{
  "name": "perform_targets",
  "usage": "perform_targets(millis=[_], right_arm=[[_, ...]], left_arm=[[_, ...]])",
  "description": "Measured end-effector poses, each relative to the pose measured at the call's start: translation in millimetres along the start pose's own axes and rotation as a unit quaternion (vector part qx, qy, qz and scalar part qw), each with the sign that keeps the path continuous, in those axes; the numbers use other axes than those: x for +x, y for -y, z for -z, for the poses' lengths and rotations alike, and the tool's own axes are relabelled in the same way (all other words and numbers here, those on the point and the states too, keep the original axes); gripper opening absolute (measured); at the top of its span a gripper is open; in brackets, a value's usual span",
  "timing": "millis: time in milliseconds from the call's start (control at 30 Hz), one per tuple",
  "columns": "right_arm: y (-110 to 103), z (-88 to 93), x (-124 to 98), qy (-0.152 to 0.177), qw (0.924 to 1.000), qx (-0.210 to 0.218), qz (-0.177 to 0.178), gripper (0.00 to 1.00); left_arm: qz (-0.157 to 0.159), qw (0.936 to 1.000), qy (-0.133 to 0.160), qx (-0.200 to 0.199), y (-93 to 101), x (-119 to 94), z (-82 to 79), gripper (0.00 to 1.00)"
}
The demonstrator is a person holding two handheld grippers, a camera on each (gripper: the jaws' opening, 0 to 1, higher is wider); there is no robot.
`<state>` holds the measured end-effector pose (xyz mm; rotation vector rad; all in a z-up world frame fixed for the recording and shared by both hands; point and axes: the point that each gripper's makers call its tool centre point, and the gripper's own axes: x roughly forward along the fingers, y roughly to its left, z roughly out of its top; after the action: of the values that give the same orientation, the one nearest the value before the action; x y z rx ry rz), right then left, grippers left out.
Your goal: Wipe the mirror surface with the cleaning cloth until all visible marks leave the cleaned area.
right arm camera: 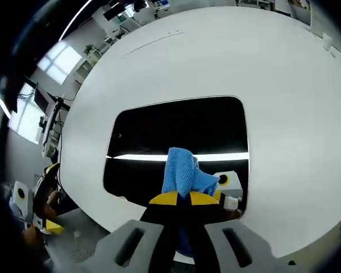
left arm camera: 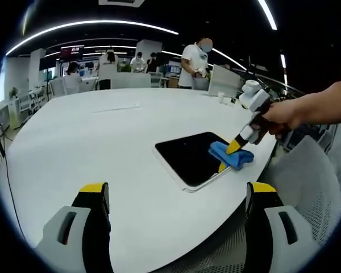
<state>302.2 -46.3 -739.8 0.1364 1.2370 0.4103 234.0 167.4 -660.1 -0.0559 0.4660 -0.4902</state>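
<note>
The right tool point(right arm camera: 179, 199) is clamped on the blue cloth point(right arm camera: 184, 173), pressing it onto the mirror point(right arm camera: 176, 128) directly ahead on the white desk point(right arm camera: 295, 85). The left tool point(left arm camera: 179, 196) hangs apart, short of the mirror.

Left gripper view is taken low over the surface point(left arm camera: 91, 148), well back, facing the mirror point(left arm camera: 190, 156) and far room. Right gripper view is taken close above, tilted down onto the mirror point(right arm camera: 176, 133). Mirror, cloth point(left arm camera: 232, 154) and surface are shared.
</note>
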Motion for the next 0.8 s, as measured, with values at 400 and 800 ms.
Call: perform_targets(millis=[400,800], right_arm=[[-1.6,11.7,-3.0,-0.004,0.9999,0.001,-0.01,0.0],[-3.5,19.7,-5.6,-0.008,0.9998,-0.007,-0.016,0.0]], left_arm=[[-0.004,1.0,0.005,-0.001,-2.3,-0.1,-1.4,0.99],[-0.007,1.0,0.003,-0.002,-3.0,-0.5,-0.6,0.99]])
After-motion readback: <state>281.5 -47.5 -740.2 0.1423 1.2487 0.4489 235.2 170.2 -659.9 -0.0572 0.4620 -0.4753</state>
